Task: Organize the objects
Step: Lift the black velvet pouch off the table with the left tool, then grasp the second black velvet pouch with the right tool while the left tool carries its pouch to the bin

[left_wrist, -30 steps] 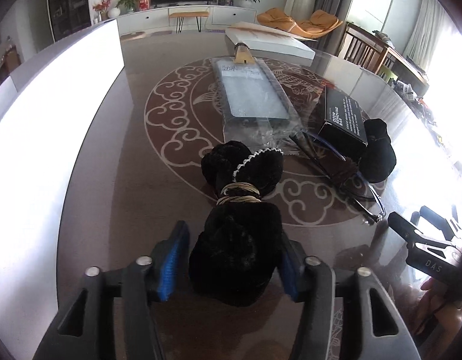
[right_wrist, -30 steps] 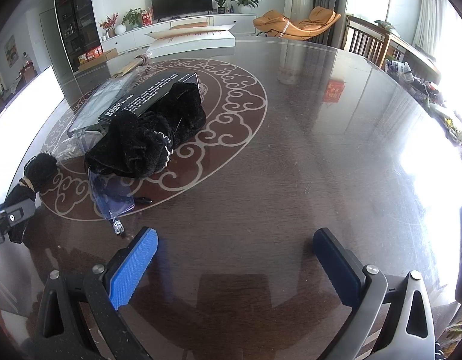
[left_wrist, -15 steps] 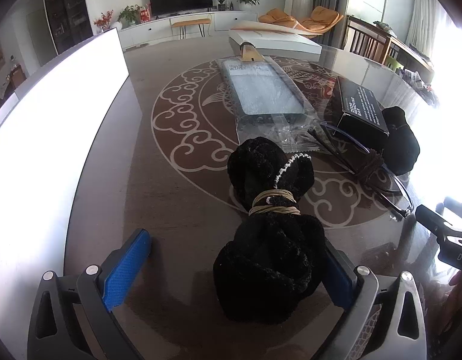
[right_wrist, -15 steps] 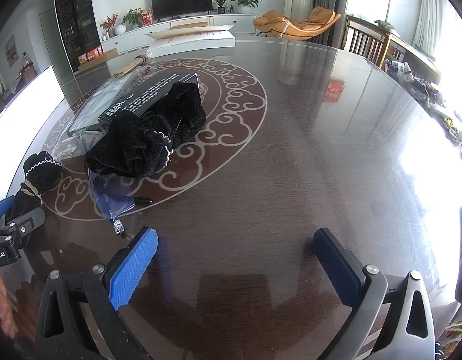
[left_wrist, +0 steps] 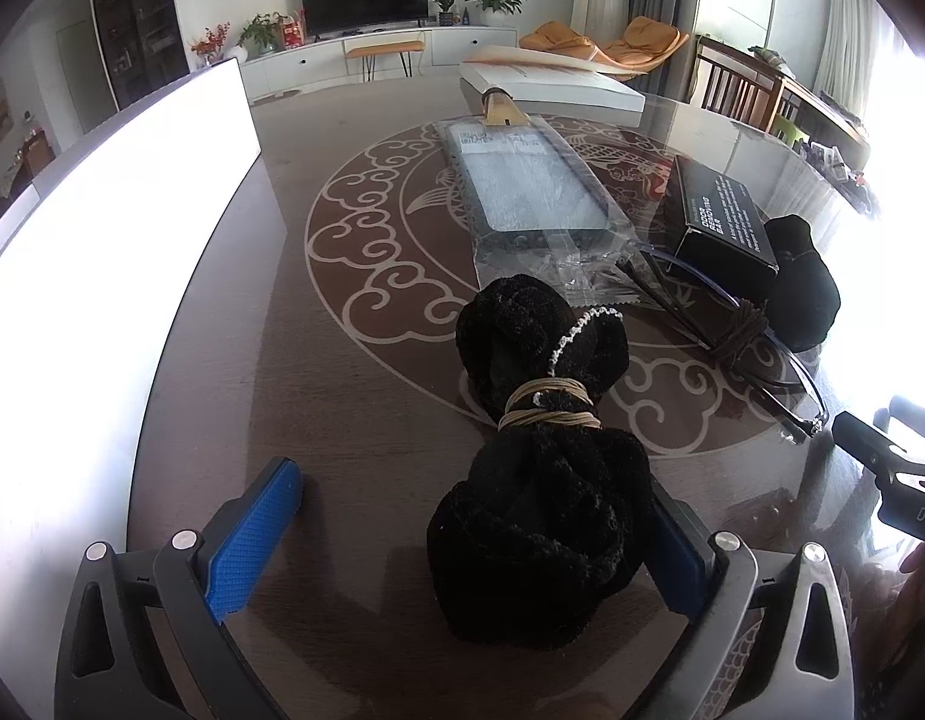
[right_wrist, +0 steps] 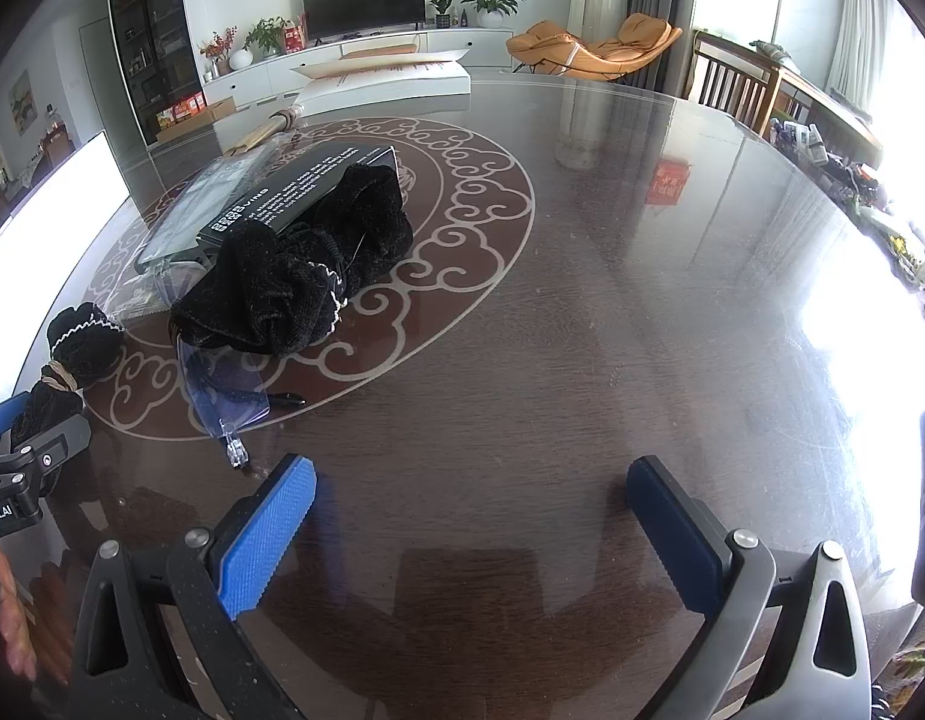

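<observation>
A black velvet pouch tied with tan cord (left_wrist: 540, 468) lies on the dark table between the open fingers of my left gripper (left_wrist: 468, 516), against the right finger and apart from the left one. It also shows at the left edge of the right wrist view (right_wrist: 66, 360). My right gripper (right_wrist: 468, 504) is open and empty over bare table. A second black velvet pouch (right_wrist: 306, 270) (left_wrist: 801, 285) lies by a black box (left_wrist: 723, 222) (right_wrist: 300, 192). Clear glasses (right_wrist: 222, 390) (left_wrist: 756, 360) lie in front of it.
A flat packet in clear plastic (left_wrist: 528, 192) lies at the table's middle. A white flat box (left_wrist: 552, 87) and a tan roll (left_wrist: 498, 105) lie at the far side. A bright white panel (left_wrist: 102, 228) stands along the left.
My left gripper has opened and let go of the tied pouch, which now rests on the table. My right gripper has not moved.
</observation>
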`<action>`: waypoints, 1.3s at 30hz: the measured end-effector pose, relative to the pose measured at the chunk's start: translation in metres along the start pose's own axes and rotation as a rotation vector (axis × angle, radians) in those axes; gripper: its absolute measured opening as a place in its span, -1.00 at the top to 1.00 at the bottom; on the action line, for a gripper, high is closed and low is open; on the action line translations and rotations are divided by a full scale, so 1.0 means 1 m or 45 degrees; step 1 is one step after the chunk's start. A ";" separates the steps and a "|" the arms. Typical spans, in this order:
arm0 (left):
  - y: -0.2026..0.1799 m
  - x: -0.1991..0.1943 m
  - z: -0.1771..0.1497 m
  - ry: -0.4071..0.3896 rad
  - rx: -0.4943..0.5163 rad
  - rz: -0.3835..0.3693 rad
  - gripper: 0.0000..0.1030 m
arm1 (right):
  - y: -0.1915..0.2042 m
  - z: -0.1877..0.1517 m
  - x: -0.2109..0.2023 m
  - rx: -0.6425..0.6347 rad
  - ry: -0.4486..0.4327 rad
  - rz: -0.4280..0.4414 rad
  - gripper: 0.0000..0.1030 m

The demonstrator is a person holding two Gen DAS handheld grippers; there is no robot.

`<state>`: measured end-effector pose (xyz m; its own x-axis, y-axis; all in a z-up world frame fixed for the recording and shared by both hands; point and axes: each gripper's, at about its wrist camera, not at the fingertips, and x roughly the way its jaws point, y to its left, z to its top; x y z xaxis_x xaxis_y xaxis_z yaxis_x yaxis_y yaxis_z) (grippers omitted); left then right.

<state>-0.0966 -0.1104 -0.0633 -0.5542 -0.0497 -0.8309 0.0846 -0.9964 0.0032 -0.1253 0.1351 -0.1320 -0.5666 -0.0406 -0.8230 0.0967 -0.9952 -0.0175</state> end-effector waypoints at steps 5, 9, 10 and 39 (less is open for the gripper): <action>0.000 0.000 0.000 0.000 0.000 0.000 -1.00 | 0.000 0.000 0.000 0.000 0.000 0.000 -1.00; 0.000 0.001 0.000 0.000 0.001 -0.001 -1.00 | 0.000 0.000 0.000 0.000 0.000 0.000 -1.00; 0.000 0.001 0.000 0.000 0.001 -0.001 -1.00 | 0.000 0.000 0.001 0.001 0.000 0.000 -1.00; -0.015 -0.017 -0.007 -0.047 0.128 -0.092 0.32 | -0.030 0.045 -0.024 0.283 0.057 0.328 -0.98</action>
<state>-0.0826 -0.0943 -0.0525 -0.5861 0.0221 -0.8099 -0.0392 -0.9992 0.0011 -0.1511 0.1615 -0.0861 -0.5095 -0.2940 -0.8087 0.0484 -0.9481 0.3142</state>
